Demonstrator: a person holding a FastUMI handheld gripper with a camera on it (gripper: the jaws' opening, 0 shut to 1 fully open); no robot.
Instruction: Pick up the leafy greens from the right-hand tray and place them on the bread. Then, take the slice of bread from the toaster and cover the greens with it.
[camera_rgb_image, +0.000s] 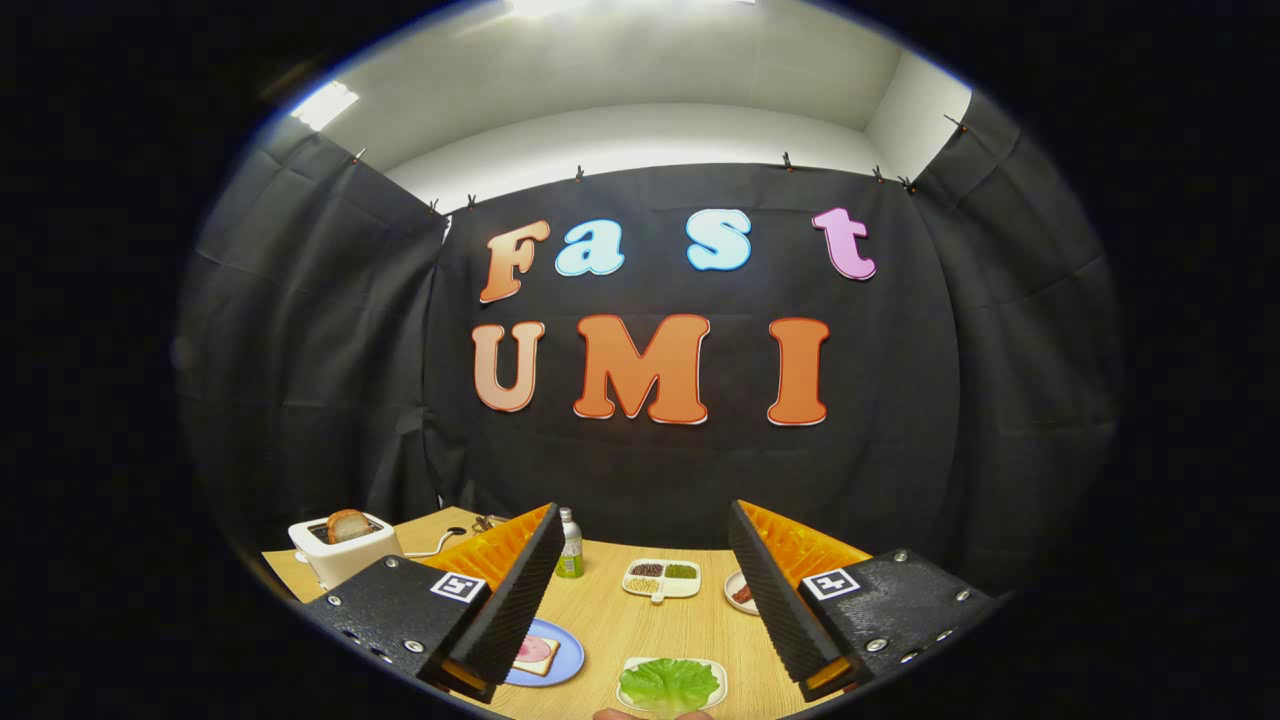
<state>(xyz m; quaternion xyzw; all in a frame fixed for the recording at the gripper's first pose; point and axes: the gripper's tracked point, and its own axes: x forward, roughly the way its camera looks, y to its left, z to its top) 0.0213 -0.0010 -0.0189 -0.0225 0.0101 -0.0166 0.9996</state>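
table (640, 625) | toaster (345, 550) | bottle (569, 545) | blue plate (560, 665) | trays (662, 580)

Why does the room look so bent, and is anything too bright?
Gripper view: the fisheye lens bows the walls and wooden table; ceiling lights blow out white; the lettuce leaf between the open gripper fingers stays evenly lit and sharp.

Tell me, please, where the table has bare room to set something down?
The widest bare patch on the table lies between the open gripper fingers, bordered by the lettuce tray, blue plate and divided dish. Another lies between toaster and bottle, though a cord crosses it. Around the small dish it is crowded.
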